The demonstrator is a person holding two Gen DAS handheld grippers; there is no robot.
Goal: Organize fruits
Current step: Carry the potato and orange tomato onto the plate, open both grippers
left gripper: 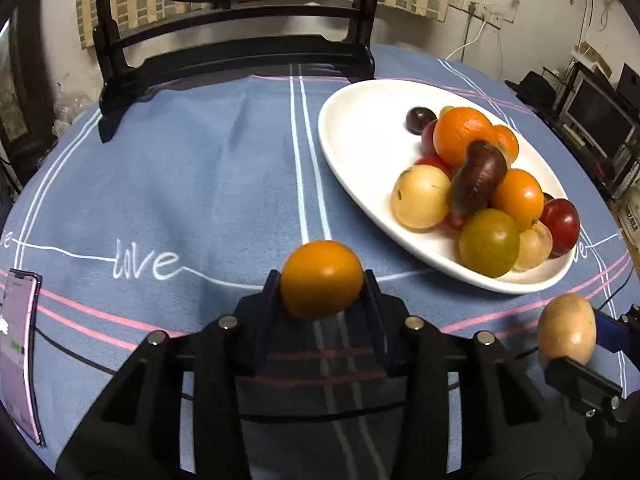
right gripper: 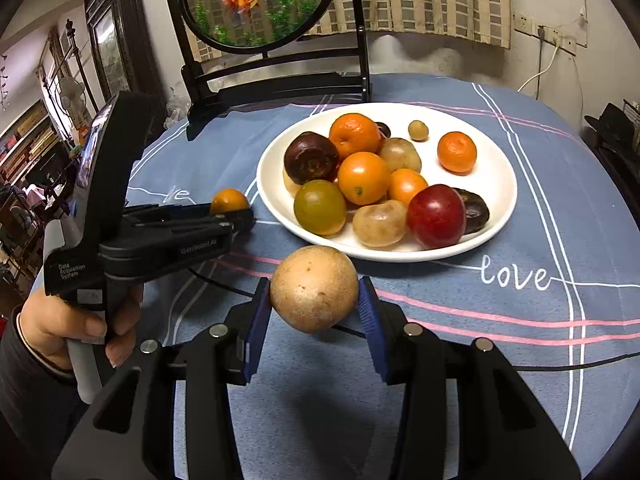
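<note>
My left gripper (left gripper: 322, 280) is shut on a small orange fruit (left gripper: 322, 278), held above the blue cloth, left of the white plate (left gripper: 360, 152). In the right wrist view the left gripper (right gripper: 236, 214) and its orange fruit (right gripper: 229, 200) sit just left of the plate (right gripper: 496, 216). My right gripper (right gripper: 314, 300) is shut on a round tan fruit (right gripper: 314, 288) in front of the plate's near rim; that fruit also shows in the left wrist view (left gripper: 566, 330). The plate holds several fruits: oranges, a red one (right gripper: 436, 216), a green one (right gripper: 320, 207), dark purple and tan ones.
A black stand with a round fish picture (right gripper: 256, 0) stands at the table's far edge behind the plate. A phone (left gripper: 20, 356) lies on the cloth at the left. A black cable (right gripper: 560, 366) crosses the cloth near the right gripper. Cluttered shelves lie beyond the table edges.
</note>
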